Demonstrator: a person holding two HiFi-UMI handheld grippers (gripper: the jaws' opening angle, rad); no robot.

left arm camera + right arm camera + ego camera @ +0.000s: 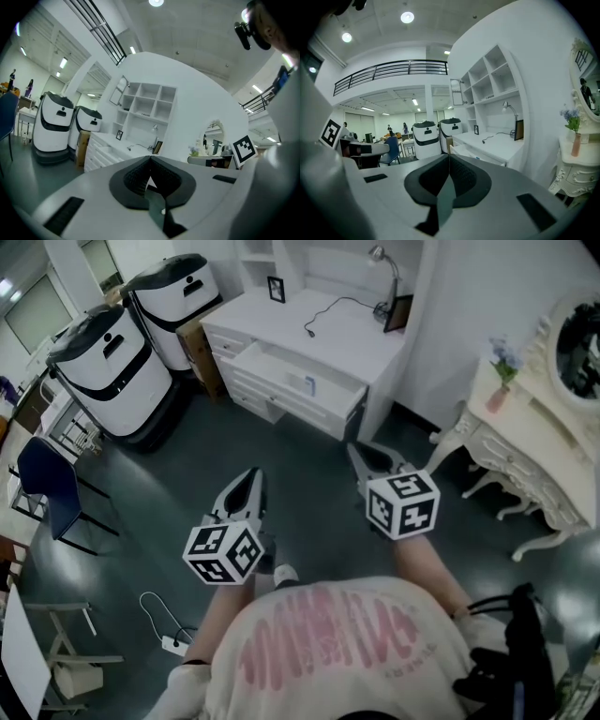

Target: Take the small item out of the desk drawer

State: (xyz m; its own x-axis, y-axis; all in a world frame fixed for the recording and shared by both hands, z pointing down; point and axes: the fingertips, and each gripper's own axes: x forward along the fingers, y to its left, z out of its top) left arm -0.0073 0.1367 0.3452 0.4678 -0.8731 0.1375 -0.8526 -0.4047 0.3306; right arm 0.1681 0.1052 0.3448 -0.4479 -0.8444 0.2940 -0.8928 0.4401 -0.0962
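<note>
**Q:** How do the two grippers stand?

**A:** The left gripper (150, 159) has its jaws pressed together at the tips, with nothing between them. The right gripper (449, 157) is the same: jaws closed, nothing pinched. Both are held out in front of the person, above the dark floor (309, 484), and each carries a cube of black-and-white square markers.

**Q:** Where is the small item, and which way does it point?

**A:** It lies in the open drawer (277, 367) of a white counter (356, 338), well apart from both grippers. The small item (309, 385) is a pale speck with a bluish touch, near the drawer's right half. It is too small to tell its long axis or which way it points.

**Q:** Is there any writing to read?

**A:** None that can be read. The person's shirt has a pink print, but it is too blurred to make out.

**Q:** What else is around?

**A:** On the counter are a desk lamp (382, 268), a black cable (328, 310) and two small picture frames (277, 289). Left of it stand two white-and-black machines (112, 367), with a blue chair (52, 484) nearer the person. To the right is an ornate cream dressing table (525, 456) holding a vase of flowers (502, 381). A power strip (173, 645) lies on the floor at lower left. Only open floor lies between the grippers and the drawer.
</note>
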